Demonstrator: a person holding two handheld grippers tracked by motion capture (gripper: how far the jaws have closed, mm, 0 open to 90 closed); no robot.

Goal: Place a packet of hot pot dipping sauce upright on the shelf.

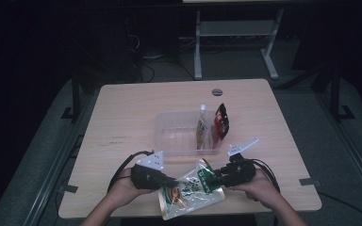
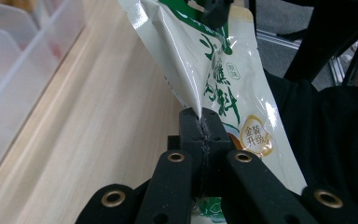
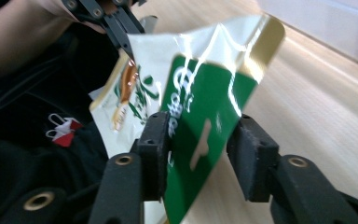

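The main risk here is that the snack pouch (image 1: 192, 190) slips or tears. The left gripper (image 1: 173, 180) pinches only a thin fold at the pouch's edge, so a strong pull to the side can drag the foil out of its jaws, or rip it at the fold. The second risk is at the right gripper (image 1: 213, 178): in the right gripper view its jaws stand apart with the green part of the pouch (image 3: 205, 135) between them. One pad seems to touch the foil and the other stands a little off, so I judge this is not yet a firm hold. If the left side lets go now, the pouch can drop onto the table (image 1: 122, 113).

In the high view the pouch lies in the lower middle of the frame, near the table's front edge, stretched between the two grippers. The left gripper is at its left side and the right gripper at its upper right end. In the left gripper view the jaws are pressed together on the pouch's fold (image 2: 186, 88), in the centre of the frame. The clear plastic bin (image 1: 169, 134) with other packets stands just above, apart from the pouch.
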